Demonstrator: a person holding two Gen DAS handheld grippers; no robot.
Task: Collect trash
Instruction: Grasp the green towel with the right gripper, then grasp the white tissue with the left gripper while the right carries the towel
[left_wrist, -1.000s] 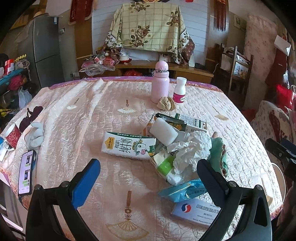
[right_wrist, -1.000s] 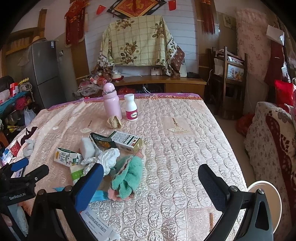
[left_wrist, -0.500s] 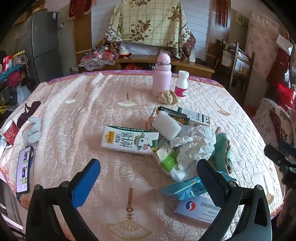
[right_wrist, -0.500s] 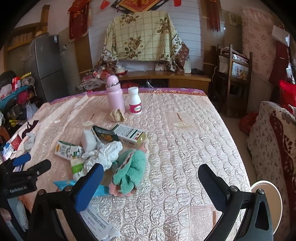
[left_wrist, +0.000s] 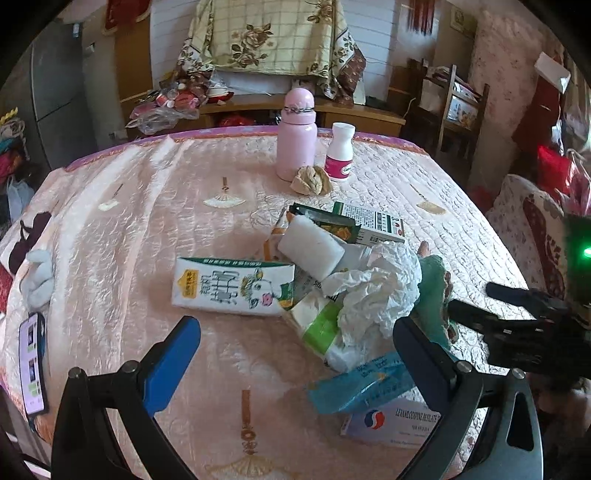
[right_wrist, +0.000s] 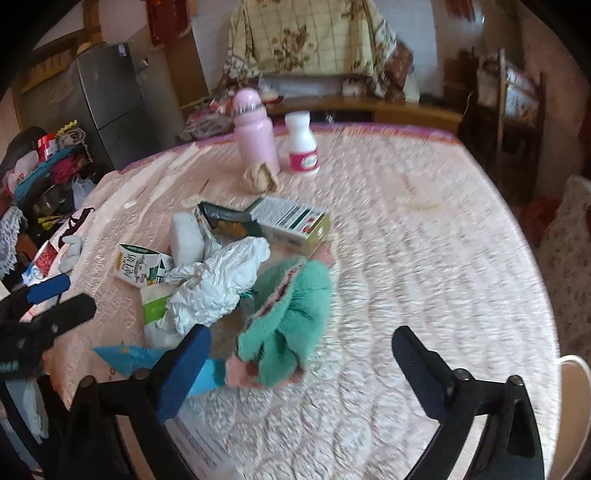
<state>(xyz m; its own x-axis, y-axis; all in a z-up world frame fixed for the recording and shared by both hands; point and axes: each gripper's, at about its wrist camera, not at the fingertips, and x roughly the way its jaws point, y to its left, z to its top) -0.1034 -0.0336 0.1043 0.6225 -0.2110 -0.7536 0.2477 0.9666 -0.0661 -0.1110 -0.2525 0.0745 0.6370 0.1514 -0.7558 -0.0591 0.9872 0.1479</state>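
A trash pile lies on the pink quilted table: a milk carton, crumpled white paper, a white foam block, a blue wrapper and a white medicine box. My left gripper hovers open just short of the carton and a green-white packet. A green knitted piece sits between the wide fingers of my right gripper. Those jaws are closing, and neither pad touches it. The right wrist view is motion-blurred.
A pink bottle, a white pill bottle and a brown paper wad stand at the table's far side. A phone and a small white toy lie at the left edge. Furniture crowds the room behind.
My right gripper has dropped and swung in over the pile, so the green knitted piece now lies between its fingers. The left gripper has edged closer to the carton.
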